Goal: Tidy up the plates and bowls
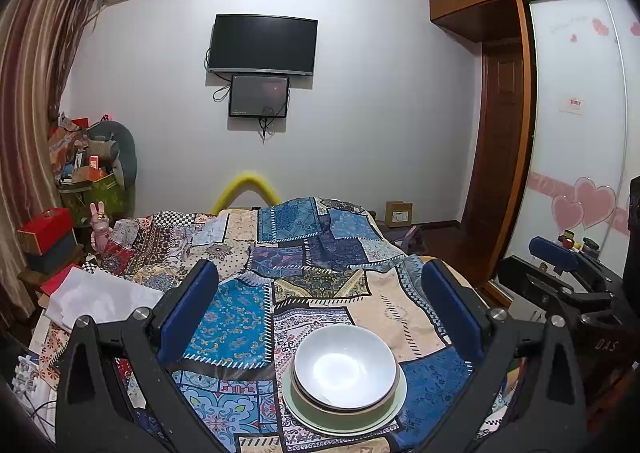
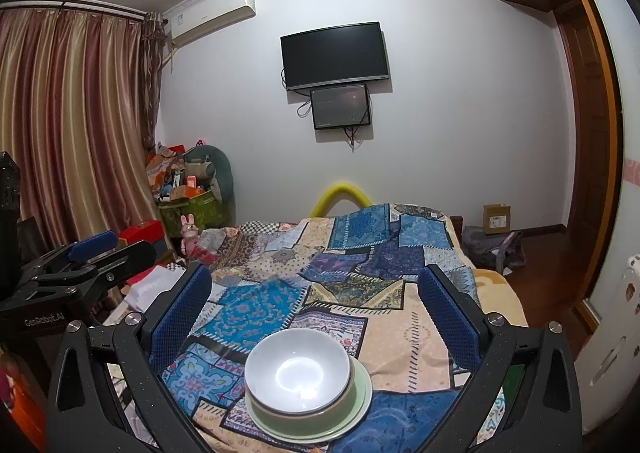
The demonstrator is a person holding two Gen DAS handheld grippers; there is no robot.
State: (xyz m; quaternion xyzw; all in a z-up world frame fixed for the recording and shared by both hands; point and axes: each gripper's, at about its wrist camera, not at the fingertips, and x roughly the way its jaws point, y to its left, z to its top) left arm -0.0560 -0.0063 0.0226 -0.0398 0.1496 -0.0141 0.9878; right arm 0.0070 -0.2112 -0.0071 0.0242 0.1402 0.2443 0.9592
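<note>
A white bowl [image 1: 346, 365] sits nested in a green-sided bowl [image 1: 320, 407], and both rest on a pale green plate [image 1: 394, 411], stacked on the patchwork bedspread [image 1: 240, 317]. The left gripper [image 1: 320, 317] hangs above the stack with its jaws spread wide, grasping nothing. The right gripper [image 2: 316, 321] hovers likewise, jaws released and empty, beside the left one.

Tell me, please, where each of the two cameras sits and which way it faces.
Left wrist: rides the left gripper, facing along its open blue fingers over the patchwork bedspread toward the TV; the right gripper shows at the right edge.
Right wrist: rides the right gripper, facing the same wall; the left gripper shows at left.
Shared: the white bowl stacked on a green plate.
</note>
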